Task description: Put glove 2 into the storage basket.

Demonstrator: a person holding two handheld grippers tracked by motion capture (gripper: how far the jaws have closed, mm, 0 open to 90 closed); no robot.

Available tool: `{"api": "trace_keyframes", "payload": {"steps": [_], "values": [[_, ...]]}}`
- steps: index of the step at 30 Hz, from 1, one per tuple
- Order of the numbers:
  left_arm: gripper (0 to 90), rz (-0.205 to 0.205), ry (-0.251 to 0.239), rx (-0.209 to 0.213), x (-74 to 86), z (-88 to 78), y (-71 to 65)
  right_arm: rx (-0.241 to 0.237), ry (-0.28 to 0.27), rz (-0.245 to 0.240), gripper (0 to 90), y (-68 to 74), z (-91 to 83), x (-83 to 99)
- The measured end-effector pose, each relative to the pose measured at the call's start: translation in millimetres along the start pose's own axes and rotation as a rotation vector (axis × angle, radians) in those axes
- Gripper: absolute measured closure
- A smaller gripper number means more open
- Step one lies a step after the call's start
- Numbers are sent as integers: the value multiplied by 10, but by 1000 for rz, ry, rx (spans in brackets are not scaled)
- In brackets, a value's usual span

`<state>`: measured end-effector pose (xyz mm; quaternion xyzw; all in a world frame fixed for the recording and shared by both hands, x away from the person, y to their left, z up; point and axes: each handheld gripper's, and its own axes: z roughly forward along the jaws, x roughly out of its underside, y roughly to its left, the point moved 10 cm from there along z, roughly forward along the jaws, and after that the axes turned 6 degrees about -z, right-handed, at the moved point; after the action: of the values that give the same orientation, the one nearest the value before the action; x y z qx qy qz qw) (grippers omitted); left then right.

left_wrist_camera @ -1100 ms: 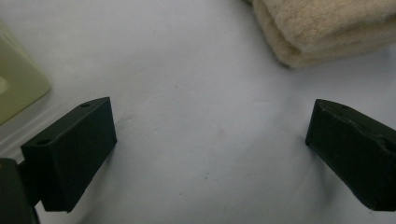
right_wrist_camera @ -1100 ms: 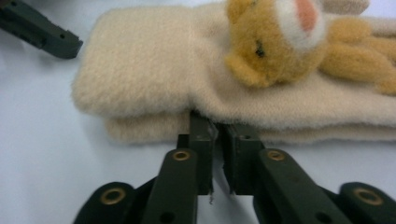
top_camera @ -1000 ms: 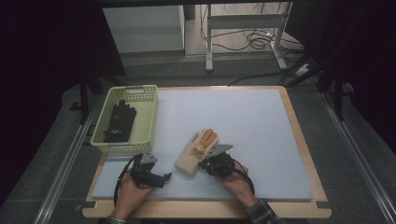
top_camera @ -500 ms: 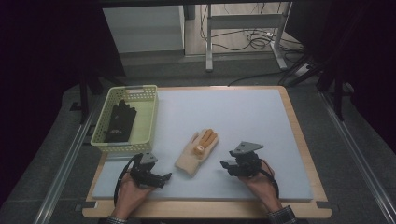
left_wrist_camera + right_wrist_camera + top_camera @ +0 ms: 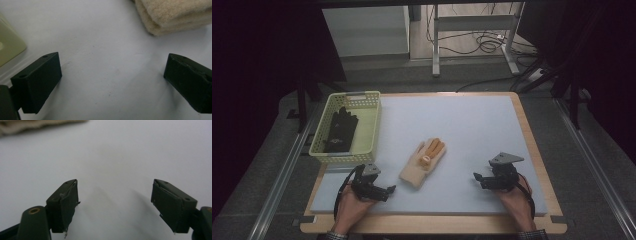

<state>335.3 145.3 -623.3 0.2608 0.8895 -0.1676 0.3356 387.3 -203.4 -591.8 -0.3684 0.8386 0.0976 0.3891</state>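
Note:
A cream glove with orange fingertips (image 5: pixel 424 161) lies flat on the pale blue mat (image 5: pixel 462 125), near its front middle. My left gripper (image 5: pixel 388 190) rests low on the mat just left of the glove's cuff, jaws wide open and empty (image 5: pixel 112 77); the cuff (image 5: pixel 175 15) shows at the upper right of the left gripper view. My right gripper (image 5: pixel 477 178) is off to the glove's right, well apart from it. Its jaws have just been opening and stand open with only bare mat between them (image 5: pixel 115 202). A strip of the glove (image 5: pixel 32 126) shows at the upper left of the right gripper view.
A pale yellow basket (image 5: pixel 367 107) sits at the mat's left rear with a black glove (image 5: pixel 339 131) inside. The mat lies on a wooden board (image 5: pixel 532 145). Beyond the table stand a white cabinet (image 5: pixel 367 30) and metal legs with cables (image 5: pixel 482 42).
My right gripper has let go of the cream glove, opened, and moved right across the mat away from it. The glove lies where it was set down. The left gripper has stayed put.

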Motion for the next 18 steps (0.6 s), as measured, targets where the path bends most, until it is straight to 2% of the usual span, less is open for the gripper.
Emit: {"api": "trace_keyframes", "payload": {"steps": [2,4,10,13,15,17,18], "values": [[18,-7,1,15,-4,-13,-18,5,29,-5,178,-20,33,69],[21,-17,-1,36,-12,-35,-53,-9,11,15,176,-30,42,69],[15,14,-11,55,-66,-109,-163,0,16,8,172,-25,47,75],[9,9,-17,83,-80,-132,-240,1,14,6,172,-24,49,76],[2,24,-2,107,-71,-137,-296,2,14,7,172,-22,47,79],[0,45,38,90,-41,-145,-302,1,15,6,170,-24,49,79],[0,38,52,86,-60,-148,-292,-1,16,10,170,-26,49,79]]}}
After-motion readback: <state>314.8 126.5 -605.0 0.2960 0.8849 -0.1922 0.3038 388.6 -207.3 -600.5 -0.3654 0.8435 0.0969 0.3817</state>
